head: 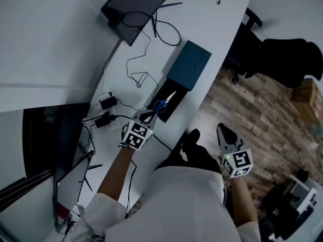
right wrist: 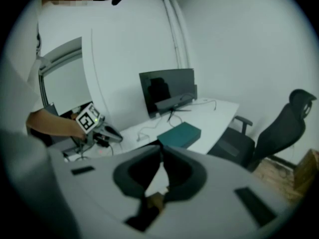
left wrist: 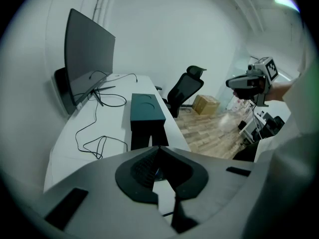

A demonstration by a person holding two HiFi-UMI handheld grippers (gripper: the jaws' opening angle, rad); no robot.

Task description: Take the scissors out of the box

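The scissors (head: 162,105), with blue handles and bright blades, lie inside a shallow black box (head: 170,93) on the white desk (head: 212,19). The box's teal lid (head: 189,64) rests just beyond it. My left gripper (head: 147,117) is shut and empty, its tips at the near end of the box, just short of the scissor handles. In the left gripper view the black box (left wrist: 148,137) and the teal lid (left wrist: 146,107) lie straight ahead, and my own jaws hide the scissors. My right gripper (head: 225,133) hangs shut and empty off the desk's edge, over the wooden floor.
A monitor (head: 136,6) stands at the far end of the desk, with black cables (head: 139,77) and plugs (head: 107,103) left of the box. An office chair (right wrist: 279,133) stands on the wooden floor (head: 272,105) beside the desk. A second screen (head: 73,180) sits at the near left.
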